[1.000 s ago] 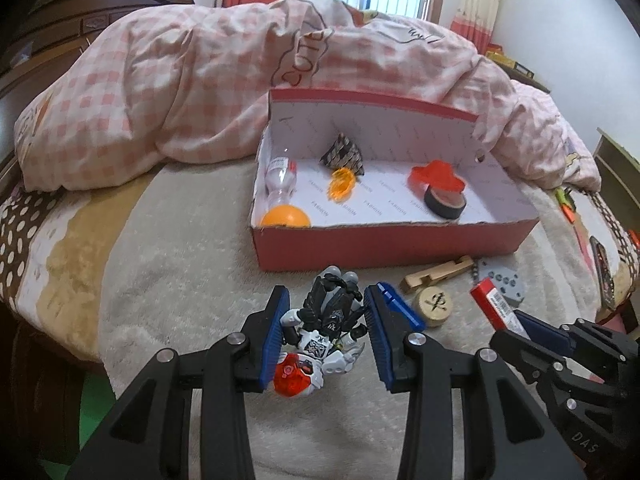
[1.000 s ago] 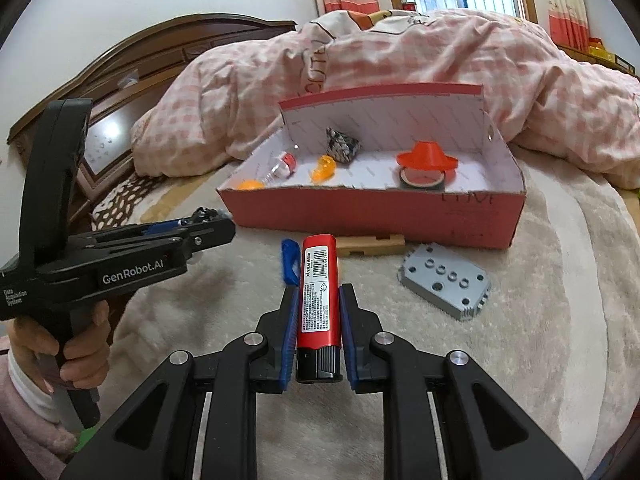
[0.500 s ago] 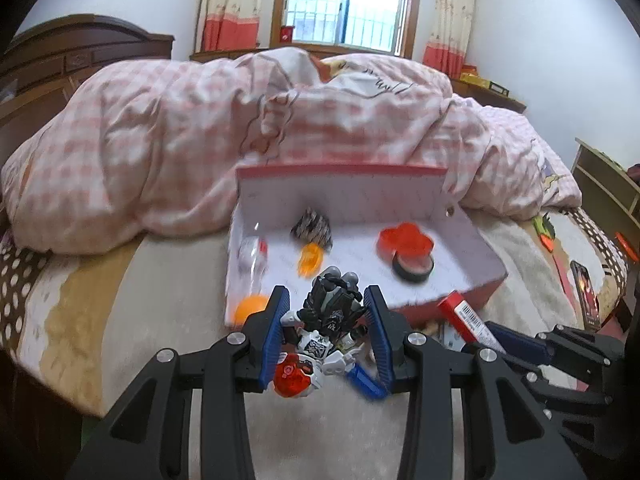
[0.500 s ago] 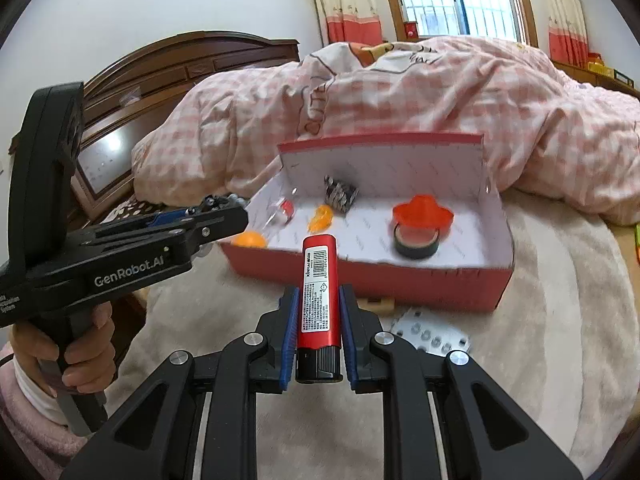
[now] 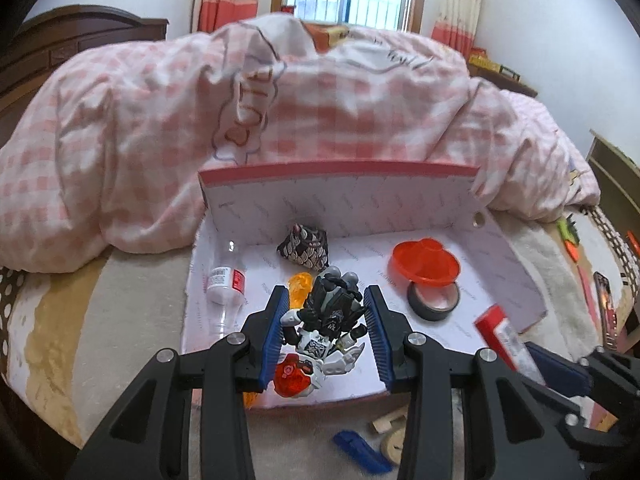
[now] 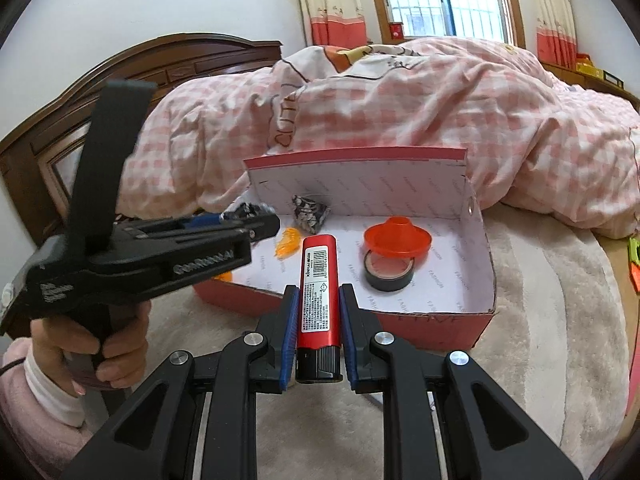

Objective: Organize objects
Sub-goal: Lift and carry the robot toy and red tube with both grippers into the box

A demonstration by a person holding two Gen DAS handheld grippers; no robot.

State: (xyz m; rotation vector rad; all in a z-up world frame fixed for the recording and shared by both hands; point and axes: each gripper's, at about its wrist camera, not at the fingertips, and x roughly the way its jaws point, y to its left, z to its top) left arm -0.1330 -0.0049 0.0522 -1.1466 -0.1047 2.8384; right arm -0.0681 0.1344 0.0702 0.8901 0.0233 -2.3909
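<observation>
left hand-held gripper (image 5: 326, 330) pinching toy robot (image 5: 326, 322) over red box (image 5: 340, 170) — tape roll (image 5: 434, 304), bottle (image 5: 224, 286) inside, right hand-held gripper (image 6: 318, 318) clamping red tube (image 6: 319, 296)

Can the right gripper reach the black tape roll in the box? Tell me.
Probably not yet: the right gripper is shut on the red battery. The tape roll lies uncovered in the open box.

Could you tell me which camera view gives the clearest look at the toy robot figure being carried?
The left wrist view: the toy robot figure sits centred between the left gripper jaws, over the red box. The right wrist view shows only a blurred bit of it.
</observation>
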